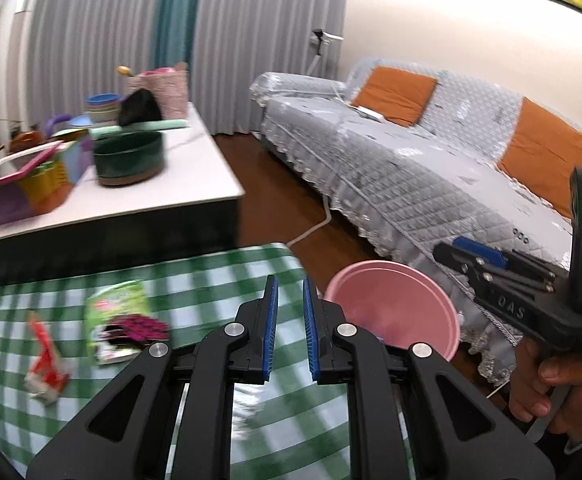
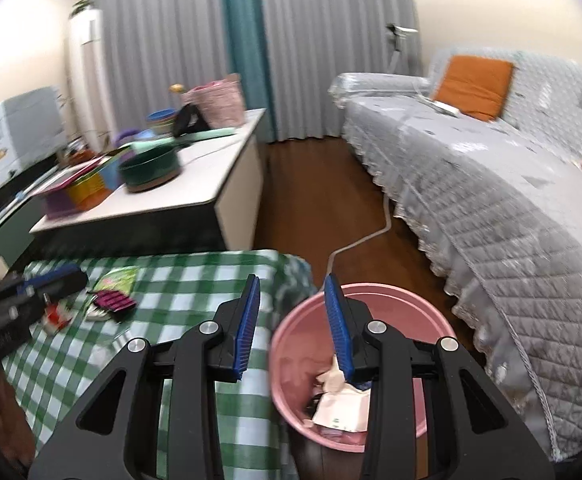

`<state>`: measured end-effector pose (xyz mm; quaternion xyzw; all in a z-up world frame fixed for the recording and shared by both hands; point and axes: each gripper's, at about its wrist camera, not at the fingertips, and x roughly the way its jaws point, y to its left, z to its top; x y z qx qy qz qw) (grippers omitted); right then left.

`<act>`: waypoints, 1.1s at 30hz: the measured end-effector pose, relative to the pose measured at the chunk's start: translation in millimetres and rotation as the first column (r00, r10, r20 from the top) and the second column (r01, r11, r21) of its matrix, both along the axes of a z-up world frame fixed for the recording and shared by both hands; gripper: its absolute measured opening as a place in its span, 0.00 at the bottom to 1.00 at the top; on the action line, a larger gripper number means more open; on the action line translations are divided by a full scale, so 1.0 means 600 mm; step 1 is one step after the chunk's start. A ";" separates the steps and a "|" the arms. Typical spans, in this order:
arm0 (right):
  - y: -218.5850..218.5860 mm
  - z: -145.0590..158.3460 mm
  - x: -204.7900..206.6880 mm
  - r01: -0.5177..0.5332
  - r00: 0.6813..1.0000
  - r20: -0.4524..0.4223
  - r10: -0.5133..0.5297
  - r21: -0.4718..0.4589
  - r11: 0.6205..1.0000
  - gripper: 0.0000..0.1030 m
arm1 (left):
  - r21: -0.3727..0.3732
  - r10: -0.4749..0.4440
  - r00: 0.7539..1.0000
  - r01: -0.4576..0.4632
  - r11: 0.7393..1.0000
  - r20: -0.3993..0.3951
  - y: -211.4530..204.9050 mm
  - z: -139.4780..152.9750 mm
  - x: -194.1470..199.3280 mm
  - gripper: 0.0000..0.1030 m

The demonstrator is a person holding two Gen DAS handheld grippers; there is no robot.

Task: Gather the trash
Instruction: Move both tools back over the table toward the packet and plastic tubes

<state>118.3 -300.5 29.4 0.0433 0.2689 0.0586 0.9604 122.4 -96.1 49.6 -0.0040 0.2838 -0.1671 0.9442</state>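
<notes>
The left gripper (image 1: 291,320) is held above the green checked tablecloth (image 1: 195,280) with a narrow gap between its blue pads, nothing between them. A green snack wrapper (image 1: 117,320) lies ahead and to its left, a red wrapper (image 1: 45,356) farther left. The pink bin (image 1: 395,312) stands just to its right. The right gripper (image 2: 293,328) is spread wide and empty, its right finger over the bin's rim (image 2: 371,290); crumpled paper (image 2: 343,400) lies inside the bin, below that finger.
</notes>
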 end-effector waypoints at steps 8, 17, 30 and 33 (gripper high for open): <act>0.080 -0.023 0.006 -0.124 0.992 -0.029 0.124 0.006 0.992 0.32 | -0.016 0.150 0.988 -0.149 0.989 0.038 0.132 0.016 -0.001 0.13; 0.179 -0.078 0.014 -0.263 0.960 -0.098 0.260 -0.018 0.965 0.32 | -0.102 0.332 0.943 -0.331 0.938 -0.007 0.234 -0.012 0.015 0.13; 0.306 -0.162 0.032 -0.484 0.849 -0.283 0.446 -0.076 0.872 0.65 | -0.127 0.393 0.917 -0.398 0.908 -0.064 0.286 -0.041 0.033 0.13; 0.323 -0.184 0.035 -0.486 0.850 -0.322 0.417 -0.174 0.857 0.65 | -0.134 0.388 0.918 -0.396 0.909 -0.083 0.287 -0.050 0.041 0.13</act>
